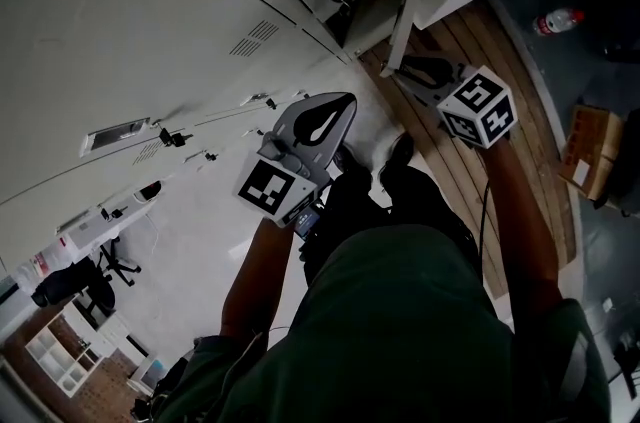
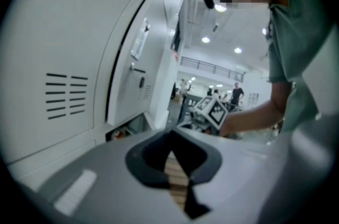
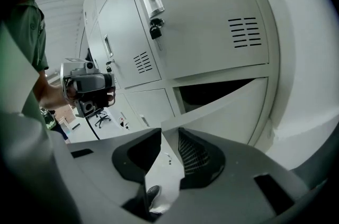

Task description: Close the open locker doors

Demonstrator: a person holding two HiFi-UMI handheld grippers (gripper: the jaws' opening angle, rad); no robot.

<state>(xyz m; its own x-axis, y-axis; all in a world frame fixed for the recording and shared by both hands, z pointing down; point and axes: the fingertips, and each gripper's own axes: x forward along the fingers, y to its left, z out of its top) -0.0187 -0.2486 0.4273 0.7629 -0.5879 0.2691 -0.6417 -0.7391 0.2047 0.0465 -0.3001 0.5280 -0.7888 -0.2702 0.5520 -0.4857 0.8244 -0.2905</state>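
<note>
Low in the bank of lockers (image 3: 212, 21), the open locker door (image 3: 228, 112) stood swung out from its dark compartment. I had the right gripper (image 3: 168, 133) at the door's free edge, jaws a little apart and gripping nothing; whether they touched the panel, I could not tell. The left gripper (image 2: 170, 135) hung beside it, jaws together and empty. I judged the door to be thin painted sheet steel: light, stiff, free on its hinges and too slick to pinch. It looked best pushed flat on the outer face near the free edge, far from the hinge.
</note>
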